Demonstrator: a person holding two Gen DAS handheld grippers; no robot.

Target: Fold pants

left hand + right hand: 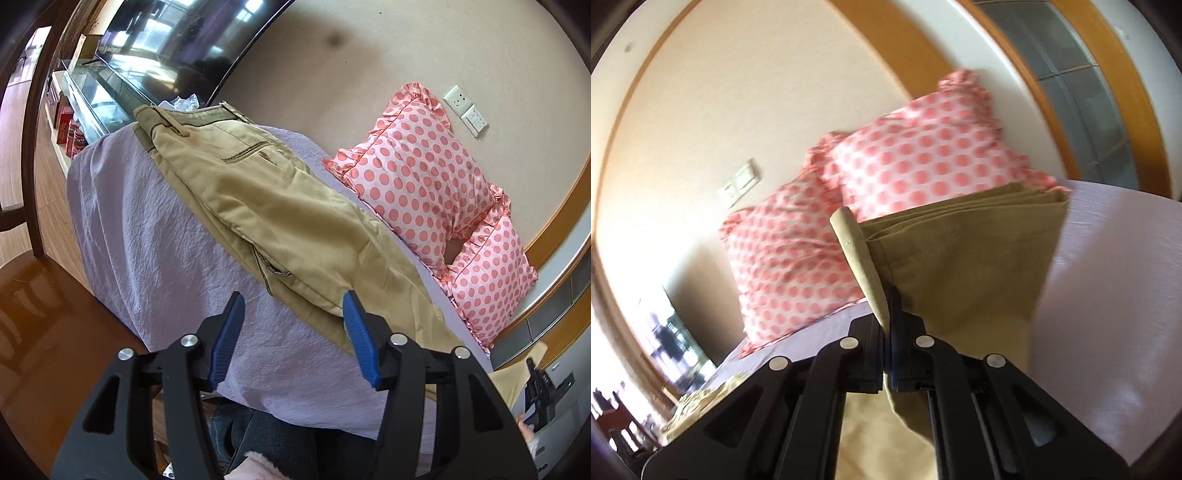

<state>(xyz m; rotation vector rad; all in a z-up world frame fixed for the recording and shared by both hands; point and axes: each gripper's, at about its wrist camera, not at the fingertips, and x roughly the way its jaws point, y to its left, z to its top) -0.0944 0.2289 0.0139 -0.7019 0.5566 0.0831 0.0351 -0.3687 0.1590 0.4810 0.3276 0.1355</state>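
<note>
Khaki pants (pixel 258 206) lie folded lengthwise on a bed with a lilac sheet (pixel 155 236), waistband at the far end. My left gripper (pixel 293 317) is open with blue pads, just above the near edge of the pants around the crotch, holding nothing. My right gripper (pixel 890 295) is shut on the hem end of the pants legs (pixel 945 266) and holds the cloth lifted off the lilac sheet (pixel 1108 295). The right gripper also shows at the lower right of the left wrist view (pixel 543 391).
Two pink polka-dot pillows (pixel 417 177) lean on the wall behind the pants. A TV (pixel 177 40) on a glass stand sits past the bed's far end. A dark wooden chair (pixel 33 155) and wood floor lie to the left.
</note>
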